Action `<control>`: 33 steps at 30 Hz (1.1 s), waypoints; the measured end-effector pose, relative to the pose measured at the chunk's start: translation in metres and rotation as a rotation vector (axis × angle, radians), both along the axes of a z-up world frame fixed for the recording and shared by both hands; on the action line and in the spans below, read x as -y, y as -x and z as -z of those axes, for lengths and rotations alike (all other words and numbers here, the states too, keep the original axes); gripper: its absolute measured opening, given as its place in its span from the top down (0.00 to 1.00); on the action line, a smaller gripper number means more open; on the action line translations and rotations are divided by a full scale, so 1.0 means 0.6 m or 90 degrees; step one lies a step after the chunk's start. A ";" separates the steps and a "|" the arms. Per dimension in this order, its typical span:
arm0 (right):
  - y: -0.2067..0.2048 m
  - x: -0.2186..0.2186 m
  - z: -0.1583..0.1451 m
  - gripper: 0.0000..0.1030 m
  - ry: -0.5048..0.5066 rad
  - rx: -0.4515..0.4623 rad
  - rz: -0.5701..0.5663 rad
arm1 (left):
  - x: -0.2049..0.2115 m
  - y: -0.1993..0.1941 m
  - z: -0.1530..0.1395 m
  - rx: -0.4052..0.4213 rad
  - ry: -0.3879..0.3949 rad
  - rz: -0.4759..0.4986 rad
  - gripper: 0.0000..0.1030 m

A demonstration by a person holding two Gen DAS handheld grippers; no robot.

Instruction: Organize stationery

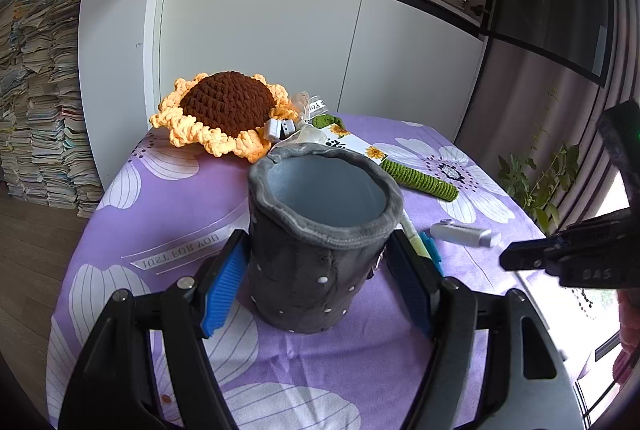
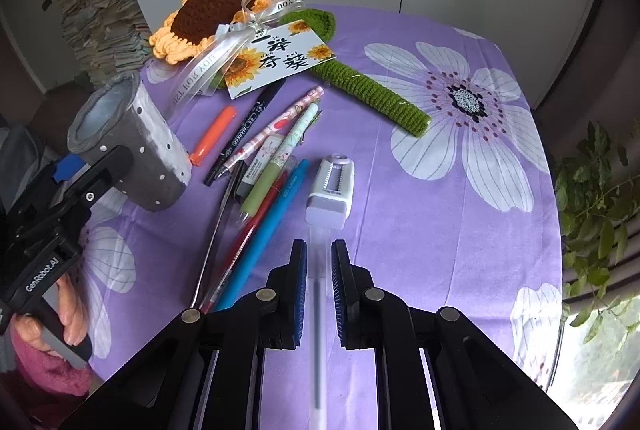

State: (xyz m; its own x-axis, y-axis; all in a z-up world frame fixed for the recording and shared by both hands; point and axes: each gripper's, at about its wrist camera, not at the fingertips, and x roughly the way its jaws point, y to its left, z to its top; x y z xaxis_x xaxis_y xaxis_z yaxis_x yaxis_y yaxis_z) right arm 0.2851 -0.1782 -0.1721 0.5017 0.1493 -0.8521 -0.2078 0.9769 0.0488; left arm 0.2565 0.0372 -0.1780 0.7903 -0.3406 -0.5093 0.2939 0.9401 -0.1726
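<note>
My left gripper [image 1: 320, 266] is shut on a grey fabric pen holder [image 1: 320, 230] with white dots, held upright on the purple cloth; the holder also shows in the right wrist view [image 2: 132, 145]. Its inside looks empty. My right gripper [image 2: 319, 262] has its jaws narrowly apart around a clear pen [image 2: 318, 310] that runs back between the fingers; I cannot tell if they grip it. Several pens [image 2: 264, 165] and an orange marker [image 2: 212, 135] lie on the cloth ahead, beside a white correction tape [image 2: 332, 189]. The right gripper shows at the right edge of the left wrist view [image 1: 508, 258].
A crochet sunflower [image 2: 208, 17] with a green stem [image 2: 376, 93], ribbon and a card [image 2: 276, 59] lies at the back of the table. White cupboards stand behind. Stacked papers [image 1: 40, 89] are at left. A plant [image 2: 600, 197] is at right.
</note>
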 end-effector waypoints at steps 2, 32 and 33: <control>0.009 0.007 -0.018 0.87 -0.011 0.022 0.007 | 0.000 0.000 0.001 -0.002 0.000 0.000 0.32; -0.042 0.033 0.047 0.62 0.045 -0.086 0.018 | 0.001 0.000 0.001 -0.006 0.002 0.000 0.32; -0.043 0.031 0.049 0.62 0.051 -0.089 0.022 | 0.001 0.000 0.001 -0.006 0.002 0.000 0.32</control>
State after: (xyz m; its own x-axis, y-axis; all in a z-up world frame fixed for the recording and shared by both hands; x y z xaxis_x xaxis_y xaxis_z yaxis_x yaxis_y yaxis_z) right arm 0.3110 -0.1965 -0.2014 0.3803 0.0633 -0.9227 -0.1707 0.9853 -0.0027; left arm 0.2565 0.0367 -0.1786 0.7849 -0.3427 -0.5162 0.2929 0.9394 -0.1782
